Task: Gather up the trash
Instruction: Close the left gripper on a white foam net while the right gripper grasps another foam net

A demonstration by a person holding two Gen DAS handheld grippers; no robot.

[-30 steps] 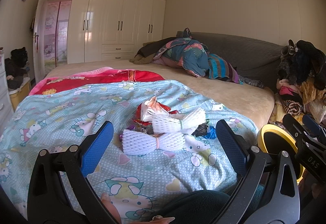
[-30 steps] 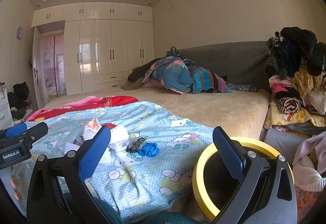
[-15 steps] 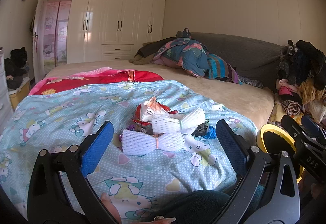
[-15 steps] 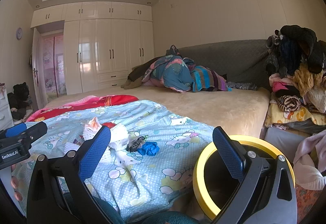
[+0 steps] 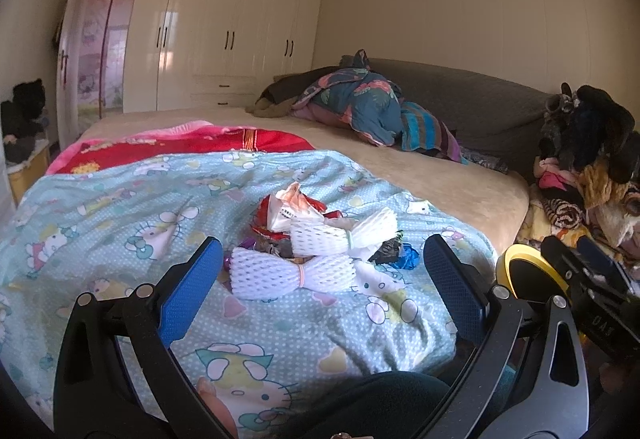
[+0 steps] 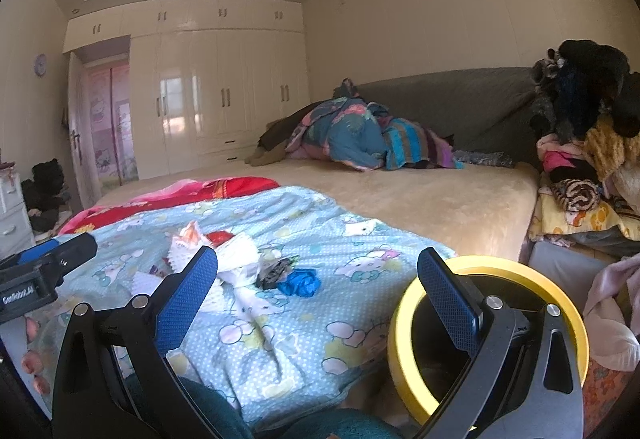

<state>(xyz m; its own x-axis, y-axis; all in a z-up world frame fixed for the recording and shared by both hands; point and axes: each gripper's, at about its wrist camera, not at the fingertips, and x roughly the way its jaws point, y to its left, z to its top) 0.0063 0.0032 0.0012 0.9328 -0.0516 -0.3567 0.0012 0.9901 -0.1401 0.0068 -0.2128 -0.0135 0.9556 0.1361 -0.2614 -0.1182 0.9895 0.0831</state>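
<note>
A heap of trash lies on the light blue cartoon blanket (image 5: 120, 207): two white foam nets (image 5: 292, 273), a red and white wrapper (image 5: 290, 209), a dark wrapper and a crumpled blue piece (image 5: 408, 257). My left gripper (image 5: 322, 279) is open, just short of the nearer foam net, with nothing between its fingers. My right gripper (image 6: 318, 291) is open and empty too, held over the bed's corner. Its right finger stands in front of a yellow-rimmed bin (image 6: 508, 271). The blue piece (image 6: 300, 281) and the white foam nets (image 6: 236, 259) lie ahead of it.
The bin (image 5: 520, 267) stands on the floor at the bed's right corner. Piled clothes (image 6: 592, 143) fill the right side. Bundled bedding (image 5: 360, 107) lies at the grey headboard. White wardrobes (image 5: 224, 35) line the far wall. Beige mattress (image 6: 420, 195) lies beyond the blanket.
The left wrist view has hardly shifted. The right gripper has tipped slightly, so the room sits a little higher in its view; the trash has not moved.
</note>
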